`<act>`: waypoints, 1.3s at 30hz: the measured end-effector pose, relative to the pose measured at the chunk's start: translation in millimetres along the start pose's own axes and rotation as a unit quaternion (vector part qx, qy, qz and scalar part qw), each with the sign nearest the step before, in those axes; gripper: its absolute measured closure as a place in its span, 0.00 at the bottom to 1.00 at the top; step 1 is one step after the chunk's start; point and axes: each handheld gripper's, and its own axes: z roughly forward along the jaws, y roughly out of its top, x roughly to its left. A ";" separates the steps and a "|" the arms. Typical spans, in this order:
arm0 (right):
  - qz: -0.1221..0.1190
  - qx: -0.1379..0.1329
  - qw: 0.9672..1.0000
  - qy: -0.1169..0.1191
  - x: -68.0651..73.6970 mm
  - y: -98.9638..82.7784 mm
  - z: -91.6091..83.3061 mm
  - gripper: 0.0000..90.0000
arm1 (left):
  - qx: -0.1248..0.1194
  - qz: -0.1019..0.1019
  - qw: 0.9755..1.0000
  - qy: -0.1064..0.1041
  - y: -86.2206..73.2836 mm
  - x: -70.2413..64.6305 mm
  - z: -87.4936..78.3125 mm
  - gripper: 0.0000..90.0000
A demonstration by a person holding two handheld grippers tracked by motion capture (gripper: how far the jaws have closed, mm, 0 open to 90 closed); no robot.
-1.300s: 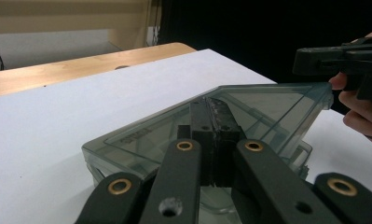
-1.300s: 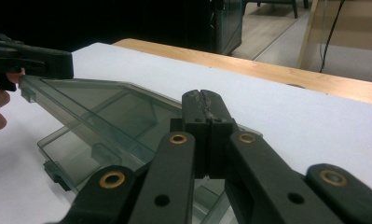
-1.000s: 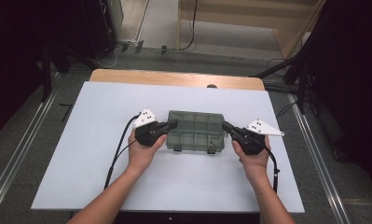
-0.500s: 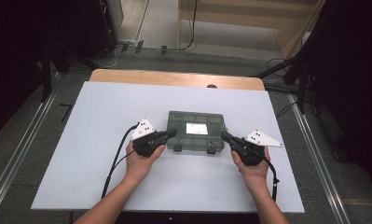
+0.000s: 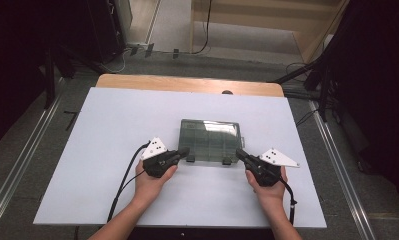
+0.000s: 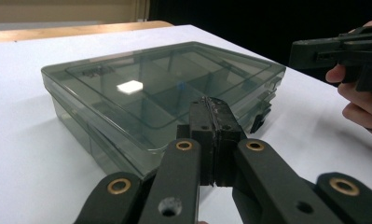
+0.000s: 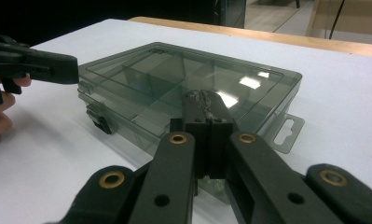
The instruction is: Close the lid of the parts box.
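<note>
Flat white rectangular tabletop (image 5: 112,140) edged by a light wooden strip at the far side, bearing one smoky-grey translucent plastic compartment box (image 5: 209,141) near centre.

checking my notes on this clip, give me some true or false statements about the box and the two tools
1. The smoky transparent plastic compartment box lies flat with its lid closed. True.
2. The left tool has its jaws wide open. False: they are shut together, nothing between them.
3. The right tool grips a latch. False: it is shut on nothing, beside the box's corner.
4. The box rests on the white table surface. True.
5. The box is full of screws. False: the compartments look empty.
</note>
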 end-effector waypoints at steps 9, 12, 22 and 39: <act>-0.007 0.013 1.000 -0.009 -2.6 -7.5 5.0 1.00 | 0.009 0.002 1.000 0.021 -0.9 2.1 -2.9 0.99; -0.004 0.012 1.000 -0.007 -2.9 -7.6 5.1 1.00 | 0.009 -0.004 1.000 0.021 -0.7 3.3 -3.1 1.00; 0.004 -0.009 1.000 -0.004 -3.0 2.2 -1.1 1.00 | 0.007 -0.012 1.000 0.016 -1.2 5.5 -3.1 1.00; -0.005 0.019 1.000 -0.012 -1.8 -4.4 16.1 1.00 | -0.007 -0.018 0.999 0.030 3.8 13.5 -5.1 0.99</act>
